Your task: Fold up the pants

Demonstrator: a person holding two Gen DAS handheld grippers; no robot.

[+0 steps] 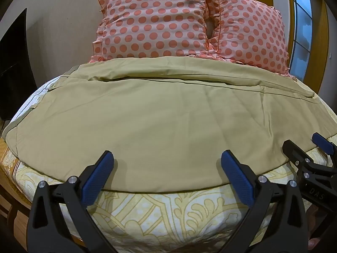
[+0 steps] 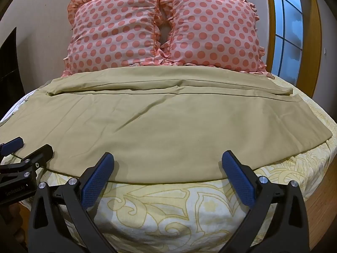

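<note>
Pants [image 1: 160, 126]: khaki, spread flat across the bed, long axis running left to right; far portion already doubled over along a lengthwise fold.
Bed sheet [image 1: 168, 210]: yellow floral print, exposed along the near edge.
Pillows [image 2: 164, 29]: two, pink with coral dots, upright at the far end, touching.
Left gripper [image 1: 167, 164]: fingers spread wide, holding nothing, at the pants' near hem.
Right gripper [image 2: 167, 164]: fingers spread wide, holding nothing, at the same near hem, just right of the left.
</note>
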